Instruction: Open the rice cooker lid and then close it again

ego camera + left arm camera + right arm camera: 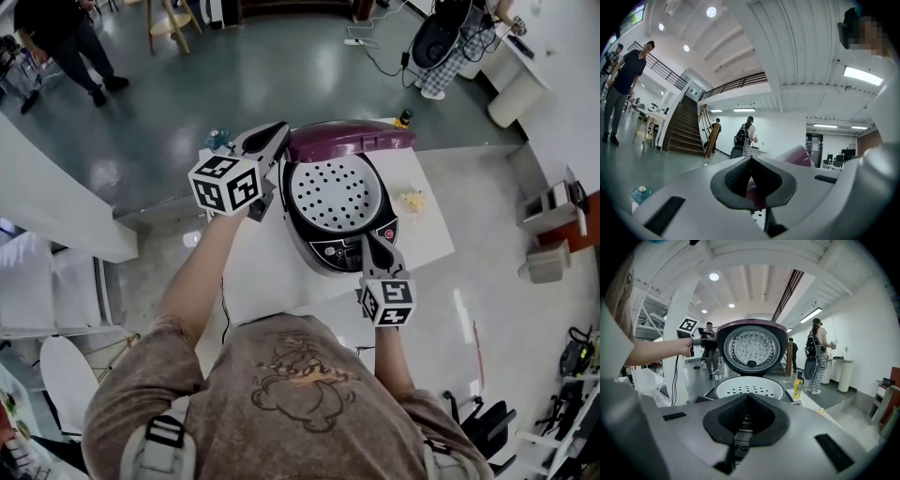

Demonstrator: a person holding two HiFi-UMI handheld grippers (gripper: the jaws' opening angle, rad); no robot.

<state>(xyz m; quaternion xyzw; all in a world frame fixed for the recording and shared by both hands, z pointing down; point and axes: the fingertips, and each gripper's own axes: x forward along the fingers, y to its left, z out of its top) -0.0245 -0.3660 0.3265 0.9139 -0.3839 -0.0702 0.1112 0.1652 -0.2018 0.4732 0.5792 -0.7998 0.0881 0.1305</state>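
Rice cooker (342, 225) stands on the white counter (427, 234) with its purple lid (349, 141) raised upright at the far side, exposing a white perforated tray (336, 195). Left gripper (278, 134) is at the lid's left end, fingers pressed together, contact not confirmed. Right gripper (371, 246) sits at the cooker's near front panel, fingers likewise pressed together on nothing
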